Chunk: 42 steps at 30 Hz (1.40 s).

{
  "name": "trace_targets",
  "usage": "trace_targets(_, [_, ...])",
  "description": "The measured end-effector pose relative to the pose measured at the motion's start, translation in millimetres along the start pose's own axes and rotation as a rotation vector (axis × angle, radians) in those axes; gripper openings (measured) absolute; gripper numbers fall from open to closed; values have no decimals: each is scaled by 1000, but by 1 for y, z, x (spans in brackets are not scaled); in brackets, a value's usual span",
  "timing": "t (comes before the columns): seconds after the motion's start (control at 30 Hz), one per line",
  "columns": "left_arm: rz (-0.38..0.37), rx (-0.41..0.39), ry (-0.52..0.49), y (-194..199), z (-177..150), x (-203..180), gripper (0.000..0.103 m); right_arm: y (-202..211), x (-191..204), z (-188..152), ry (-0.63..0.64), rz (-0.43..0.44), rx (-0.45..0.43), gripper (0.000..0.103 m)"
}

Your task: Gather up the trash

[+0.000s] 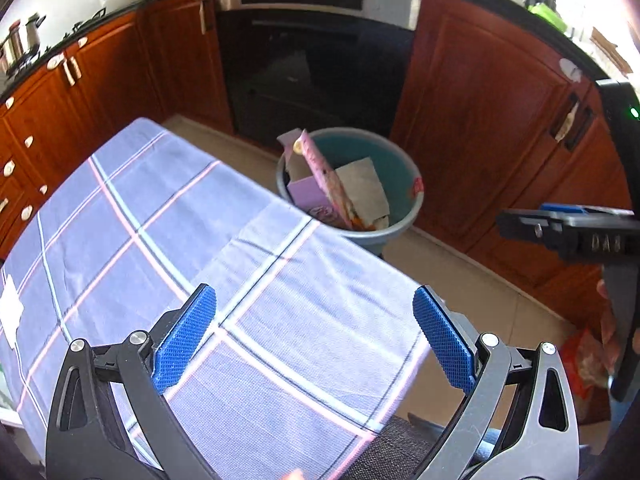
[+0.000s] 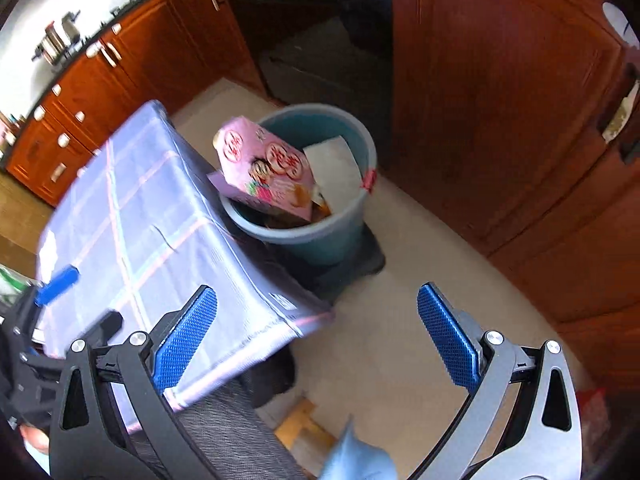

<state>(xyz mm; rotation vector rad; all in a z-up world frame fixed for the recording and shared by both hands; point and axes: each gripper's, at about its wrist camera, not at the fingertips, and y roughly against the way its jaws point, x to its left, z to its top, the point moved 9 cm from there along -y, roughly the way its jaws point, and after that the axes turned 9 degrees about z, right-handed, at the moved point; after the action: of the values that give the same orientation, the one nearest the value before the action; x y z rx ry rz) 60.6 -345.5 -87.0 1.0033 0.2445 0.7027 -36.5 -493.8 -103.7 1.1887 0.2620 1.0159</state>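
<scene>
Both tongs are wide open and hold nothing: the left tongs (image 1: 314,340) hang over the tabletop (image 1: 168,216), and the right tongs (image 2: 316,342) hang past its corner, over the floor (image 2: 384,280). The trash is in the blue bin (image 1: 404,216) that sits on the floor just beside the far edge of the tabletop. A pink box (image 2: 264,168) sticks up out of the bin, and a grey-white sheet of paper (image 2: 336,172) leans next to it. The box looks like thin card, so I think it is light and a bit stiff, and it could bend if squeezed hard. The top edge that pokes out is the best place to grab it. The paper looks soft and floppy and may slip or tear. A small white scrap (image 1: 10,308) lies on the left side of the checked cloth; it looks light too, and flat, so hard to pinch. Brown cupboards (image 1: 480,120) and a dark oven (image 1: 316,76) stand close behind the bin. The tabletop corner is between the tongs and the bin.
</scene>
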Motion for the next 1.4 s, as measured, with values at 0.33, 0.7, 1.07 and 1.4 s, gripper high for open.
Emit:
trace_targets(0.33, [32, 58, 3, -30, -9, 4, 99, -40, 11, -25, 70, -78, 71, 97])
trace_targets(0.7, [24, 99, 22, -50, -7, 10, 99, -53, 2, -20, 56, -113, 97, 97])
trace_targets(1.07, [25, 109, 28, -53, -6, 14, 99, -58, 6, -18, 67, -114, 109, 97])
trace_targets(1.4, [32, 106, 29, -52, -4, 19, 99, -57, 8, -16, 69, -114, 109, 97])
